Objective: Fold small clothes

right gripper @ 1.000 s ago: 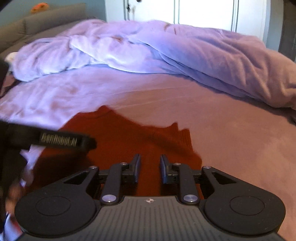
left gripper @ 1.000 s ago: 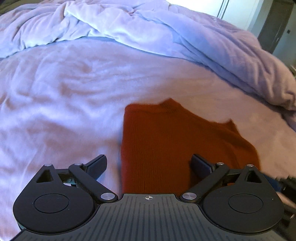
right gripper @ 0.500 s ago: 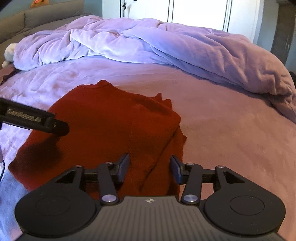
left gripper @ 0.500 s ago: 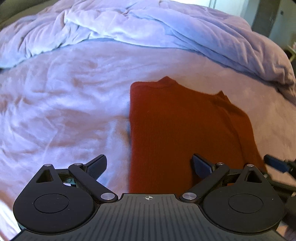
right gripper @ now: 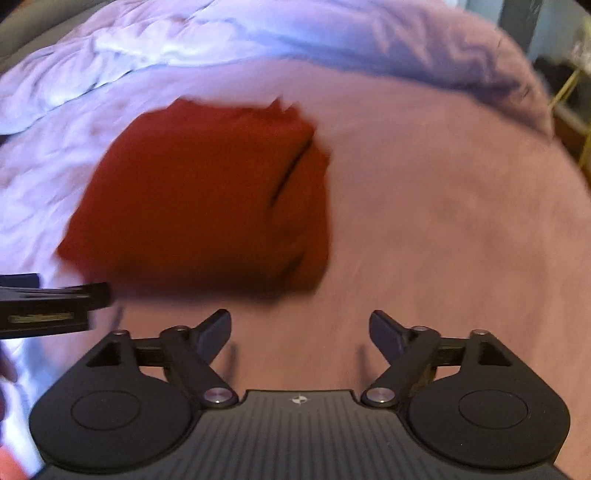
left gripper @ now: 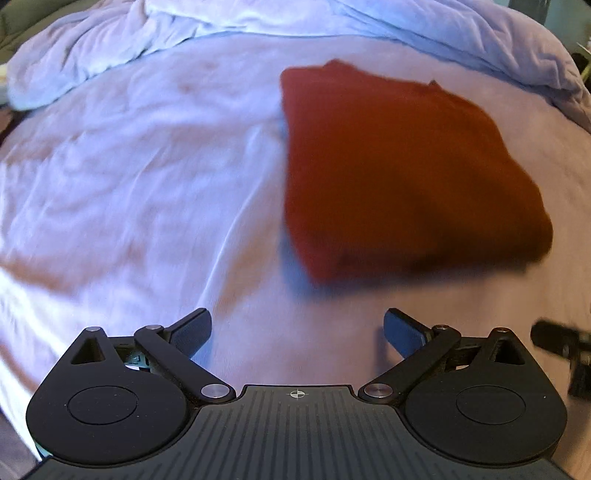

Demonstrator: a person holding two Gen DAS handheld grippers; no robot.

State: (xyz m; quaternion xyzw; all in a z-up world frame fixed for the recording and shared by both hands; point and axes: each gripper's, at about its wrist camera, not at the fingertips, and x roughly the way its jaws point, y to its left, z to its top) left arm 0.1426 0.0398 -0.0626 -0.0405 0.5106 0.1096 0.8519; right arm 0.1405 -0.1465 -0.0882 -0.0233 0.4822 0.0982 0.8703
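The folded red garment (left gripper: 402, 173) is lying flat on the bed (left gripper: 129, 166), free of both claws. The left claw (left gripper: 297, 330) is hovering wide open over bare sheet just short of it. The right claw (right gripper: 300, 330), its jaws having just been opening, is gaping empty alongside.

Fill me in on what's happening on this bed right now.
A person with a gripper in each hand is folding small clothes on a bed covered by a lilac sheet. A rust-red garment lies folded into a compact rectangle on the sheet. The left gripper is open with nothing between its fingers. The right gripper has just been opening and is also empty. Neither touches the garment. A rumpled duvet is bunched at the far side.
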